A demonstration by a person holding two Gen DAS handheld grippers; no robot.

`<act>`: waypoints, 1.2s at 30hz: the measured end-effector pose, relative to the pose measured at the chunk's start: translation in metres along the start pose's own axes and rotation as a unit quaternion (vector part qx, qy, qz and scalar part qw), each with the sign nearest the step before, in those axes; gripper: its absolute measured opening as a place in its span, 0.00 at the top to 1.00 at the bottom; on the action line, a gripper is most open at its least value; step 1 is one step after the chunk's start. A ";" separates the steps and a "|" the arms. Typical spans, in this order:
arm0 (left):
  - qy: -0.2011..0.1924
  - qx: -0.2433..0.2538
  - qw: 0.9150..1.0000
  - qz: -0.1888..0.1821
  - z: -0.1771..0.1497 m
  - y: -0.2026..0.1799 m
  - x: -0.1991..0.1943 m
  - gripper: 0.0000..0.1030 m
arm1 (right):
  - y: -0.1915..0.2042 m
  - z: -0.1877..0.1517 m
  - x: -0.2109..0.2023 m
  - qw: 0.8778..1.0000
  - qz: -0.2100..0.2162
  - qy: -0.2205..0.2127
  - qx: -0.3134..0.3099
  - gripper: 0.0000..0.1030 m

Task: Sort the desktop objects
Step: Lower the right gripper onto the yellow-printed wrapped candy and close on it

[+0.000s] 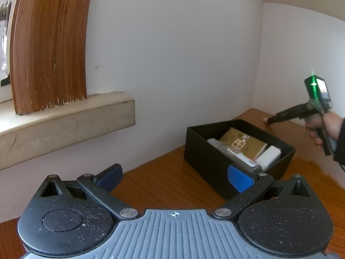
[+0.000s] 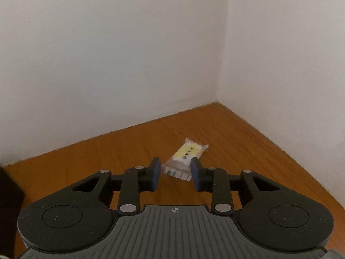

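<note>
Two blue pads of the right gripper (image 2: pixel 175 173), narrowly apart, flank a small clear yellow-labelled plastic sachet (image 2: pixel 185 158) at centre frame, contact unclear; the left gripper (image 1: pixel 174 178) gapes wide at lower frame.

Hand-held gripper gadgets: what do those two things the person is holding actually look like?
Each hand-held gripper, left and right, is a black linkage frame with silver rivets, two round discs, a ribbed grey housing bearing a small crosshair mark, and blue textured finger pads. Seen from the side, the right one has a pistol-style handle and a green light. The person's sleeve is dark.
</note>
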State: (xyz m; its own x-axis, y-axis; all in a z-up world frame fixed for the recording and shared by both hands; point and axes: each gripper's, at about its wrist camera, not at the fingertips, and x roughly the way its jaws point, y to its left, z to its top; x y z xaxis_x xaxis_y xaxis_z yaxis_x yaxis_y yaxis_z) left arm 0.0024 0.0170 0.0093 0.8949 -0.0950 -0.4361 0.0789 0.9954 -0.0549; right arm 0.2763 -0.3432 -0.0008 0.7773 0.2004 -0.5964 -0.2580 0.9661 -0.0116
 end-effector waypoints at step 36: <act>-0.035 0.055 0.997 -0.047 0.038 -0.026 -0.044 0.00 | 0.026 -0.048 -0.092 0.998 0.022 0.030 -0.055 0.79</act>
State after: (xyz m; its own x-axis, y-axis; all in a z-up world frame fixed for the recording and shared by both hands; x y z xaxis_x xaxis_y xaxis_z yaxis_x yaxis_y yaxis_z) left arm -0.0226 -0.0042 0.0637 0.9094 -0.1904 -0.3697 0.2081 0.9781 0.0080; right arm 0.1707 -0.3443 0.0149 0.7284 0.2286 -0.6459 -0.3551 0.9322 -0.0705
